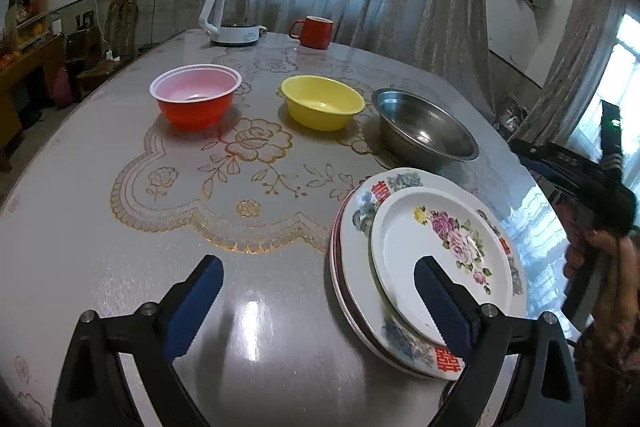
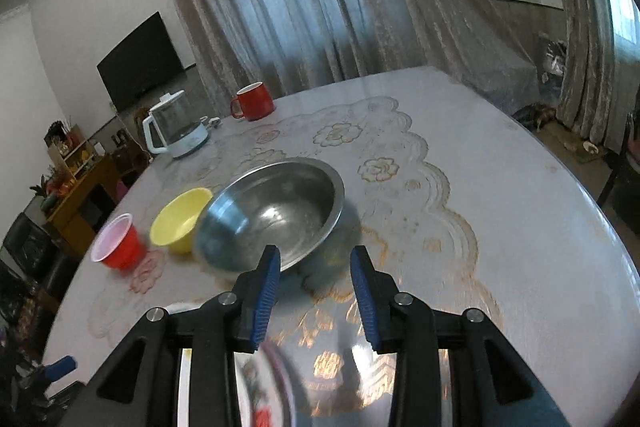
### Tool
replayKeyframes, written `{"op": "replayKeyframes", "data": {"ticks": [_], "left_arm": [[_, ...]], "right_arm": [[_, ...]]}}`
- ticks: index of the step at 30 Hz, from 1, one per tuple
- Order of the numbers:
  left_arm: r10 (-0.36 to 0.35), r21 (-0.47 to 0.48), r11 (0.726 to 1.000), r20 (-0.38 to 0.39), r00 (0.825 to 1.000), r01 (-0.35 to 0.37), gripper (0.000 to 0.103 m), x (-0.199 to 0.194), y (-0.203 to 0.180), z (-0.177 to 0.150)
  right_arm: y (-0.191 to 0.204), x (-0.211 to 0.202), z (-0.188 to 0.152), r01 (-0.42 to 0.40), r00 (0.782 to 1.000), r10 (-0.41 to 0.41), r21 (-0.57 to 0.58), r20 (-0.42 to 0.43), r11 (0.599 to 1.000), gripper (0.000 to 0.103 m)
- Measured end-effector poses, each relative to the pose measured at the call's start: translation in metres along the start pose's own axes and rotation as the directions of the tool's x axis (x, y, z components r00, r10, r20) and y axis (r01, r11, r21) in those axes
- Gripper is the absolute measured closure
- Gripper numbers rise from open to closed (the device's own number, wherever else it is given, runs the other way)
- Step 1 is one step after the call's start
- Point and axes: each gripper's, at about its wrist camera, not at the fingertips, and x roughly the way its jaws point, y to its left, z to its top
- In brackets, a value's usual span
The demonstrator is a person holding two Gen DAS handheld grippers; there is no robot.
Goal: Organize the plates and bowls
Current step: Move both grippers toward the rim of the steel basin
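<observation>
Three bowls stand in a row on the table: a red bowl (image 1: 196,99) with a pale inside, a yellow bowl (image 1: 322,103) and a steel bowl (image 1: 424,125). At the near right lies a stack of plates (image 1: 400,187), with a small white flowered plate (image 1: 432,247) on top. My left gripper (image 1: 316,267) is open wide and low over the table; its right finger (image 1: 440,303) hangs over the stack's near edge and nothing is held. My right gripper (image 2: 316,259) is partly open and empty, just short of the steel bowl (image 2: 276,211). The yellow bowl (image 2: 180,215) and red bowl (image 2: 118,243) are to its left. The plates (image 2: 264,387) blur beneath it.
A white and glass kettle (image 1: 234,15) and a red mug (image 1: 314,31) stand at the table's far edge, before the curtains. The table's right edge (image 1: 536,187) curves close to the plates, with a person's sleeve (image 1: 612,291) beyond it. A dark chair (image 2: 624,179) stands at the right.
</observation>
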Motion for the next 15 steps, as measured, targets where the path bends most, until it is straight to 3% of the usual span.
{"op": "replayKeyframes", "data": {"ticks": [7, 10, 15], "left_arm": [[0.020, 0.010, 1.000, -0.005, 1.000, -0.020, 0.006, 0.005, 0.001, 0.008], [0.030, 0.026, 0.999, -0.006, 1.000, -0.030, 0.006, 0.009, 0.000, 0.015], [0.033, 0.043, 0.999, -0.008, 0.999, -0.032, 0.006, 0.015, -0.005, 0.030]], "right_arm": [[-0.008, 0.057, 0.010, -0.022, 0.997, 0.020, -0.026, -0.073, 0.999, 0.067], [-0.012, 0.074, 0.009, -0.077, 0.992, 0.078, 0.014, -0.097, 0.997, 0.067], [-0.009, 0.093, 0.005, -0.090, 0.991, 0.090, 0.003, -0.104, 0.996, 0.067]]}}
